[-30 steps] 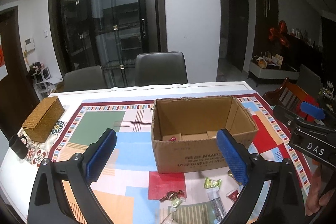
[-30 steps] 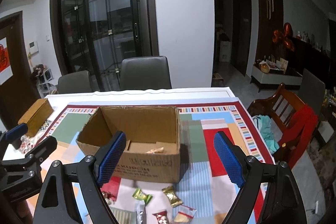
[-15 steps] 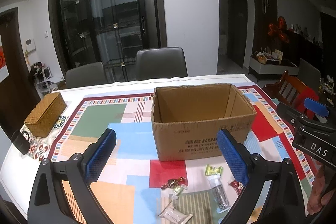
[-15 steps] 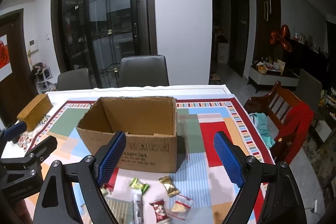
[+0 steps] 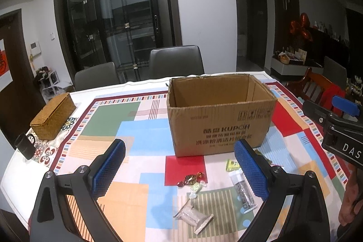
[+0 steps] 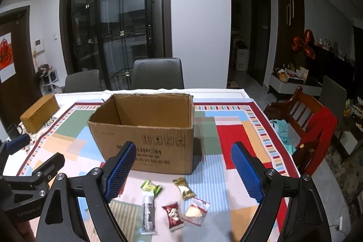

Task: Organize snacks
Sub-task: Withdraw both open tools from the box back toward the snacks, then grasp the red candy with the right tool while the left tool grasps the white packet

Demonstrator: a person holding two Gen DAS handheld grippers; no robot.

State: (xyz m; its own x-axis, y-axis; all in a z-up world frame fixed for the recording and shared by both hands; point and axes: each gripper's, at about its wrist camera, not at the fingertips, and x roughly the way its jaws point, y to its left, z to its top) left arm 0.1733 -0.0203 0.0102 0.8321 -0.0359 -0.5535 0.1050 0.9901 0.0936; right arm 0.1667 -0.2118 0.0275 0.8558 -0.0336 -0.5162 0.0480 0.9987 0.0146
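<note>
left claw [image 5: 179,166] released, empty | right claw [image 6: 182,170] released, empty | snacks [image 6: 173,214] loose on desk [image 5: 140,128] just in front of cardboard box [image 6: 145,128] (open top) | risk: thin flat wrappers may slip from pads or scatter if a claw lands between closely lying packets.
</note>
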